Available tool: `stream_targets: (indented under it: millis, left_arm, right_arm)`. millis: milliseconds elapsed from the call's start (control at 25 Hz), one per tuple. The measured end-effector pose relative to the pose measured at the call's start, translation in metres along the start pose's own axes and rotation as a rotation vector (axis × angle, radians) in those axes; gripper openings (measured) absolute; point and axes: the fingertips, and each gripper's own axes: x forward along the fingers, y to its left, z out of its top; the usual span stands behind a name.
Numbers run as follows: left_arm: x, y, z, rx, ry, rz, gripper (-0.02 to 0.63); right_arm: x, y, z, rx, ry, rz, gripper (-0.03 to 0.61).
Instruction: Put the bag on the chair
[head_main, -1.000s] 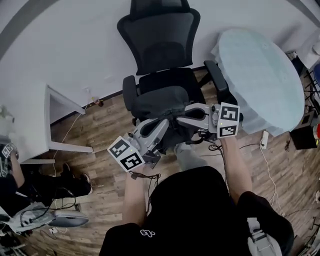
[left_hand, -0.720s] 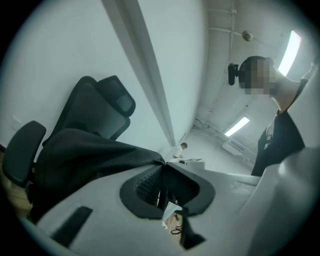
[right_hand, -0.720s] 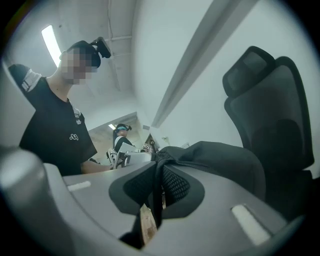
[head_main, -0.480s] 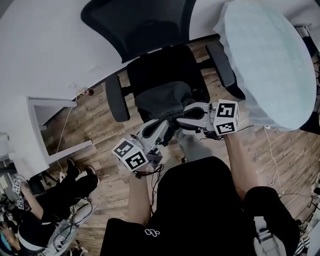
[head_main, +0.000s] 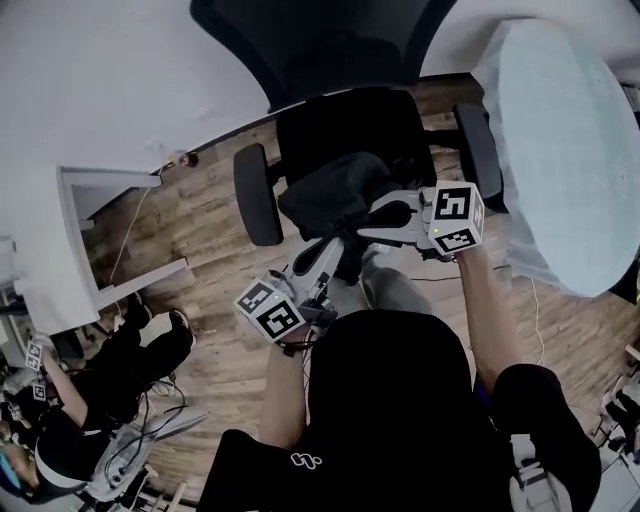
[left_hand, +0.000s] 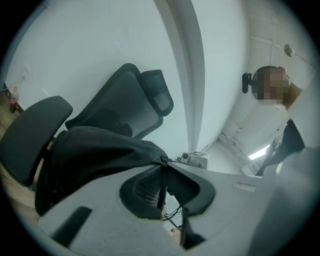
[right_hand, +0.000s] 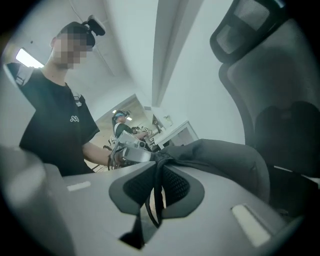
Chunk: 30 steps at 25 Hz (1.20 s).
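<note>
A dark grey soft bag (head_main: 333, 192) hangs between my two grippers, just above the front edge of the black office chair's seat (head_main: 345, 125). My left gripper (head_main: 338, 248) is shut on a gathered strap at the bag's near side; the left gripper view shows the bag (left_hand: 97, 152) bunched at the left gripper (left_hand: 162, 167). My right gripper (head_main: 372, 214) is shut on the bag's right end. In the right gripper view the bag (right_hand: 222, 152) spreads away from the right gripper (right_hand: 159, 167), with the chair's backrest (right_hand: 272, 85) behind it.
A round table with a pale cover (head_main: 565, 150) stands close to the chair's right armrest (head_main: 478, 150). A white desk (head_main: 85, 245) is at the left, and a seated person (head_main: 95, 395) with cables is at the lower left. The floor is wood.
The chair has come closer and now sits higher in the head view. Both grippers have carried the bag forward to the seat's front edge, still shut on it.
</note>
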Motion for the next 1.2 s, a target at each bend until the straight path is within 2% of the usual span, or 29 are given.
stream_targets:
  millis: [120, 280, 360, 440, 560, 680, 880, 1080, 1200]
  left_arm:
    - [-0.011, 0.007, 0.017, -0.070, -0.021, -0.046, 0.025]
    - [0.002, 0.031, 0.039, -0.112, -0.016, -0.079, 0.025]
    - [0.015, 0.052, 0.050, -0.144, -0.043, -0.063, 0.025]
    - [0.030, 0.074, 0.058, -0.169, -0.052, -0.019, 0.026]
    - [0.055, 0.099, 0.061, -0.173, -0.009, 0.033, 0.028]
    - [0.071, 0.108, 0.066, -0.182, 0.034, 0.044, 0.028]
    - [0.071, 0.105, 0.060, -0.210, 0.046, 0.047, 0.035]
    - [0.054, 0.097, 0.046, -0.187, 0.082, 0.071, 0.126]
    - [0.041, 0.092, 0.038, -0.189, 0.110, 0.070, 0.129]
  right_arm:
    - [0.018, -0.009, 0.016, -0.041, 0.081, 0.040, 0.043]
    - [0.025, -0.043, 0.028, -0.027, 0.130, 0.025, 0.043]
    - [0.028, -0.071, 0.033, 0.034, 0.059, -0.014, 0.045]
    - [0.028, -0.102, 0.035, 0.122, -0.047, -0.100, 0.054]
    - [0.019, -0.139, 0.031, 0.256, -0.195, -0.259, 0.061]
    - [0.011, -0.157, 0.029, 0.323, -0.281, -0.354, 0.061]
    - [0.005, -0.154, 0.024, 0.329, -0.297, -0.362, 0.079]
    - [-0.015, -0.148, 0.019, 0.351, -0.357, -0.409, 0.154]
    - [-0.029, -0.141, 0.015, 0.362, -0.378, -0.448, 0.191]
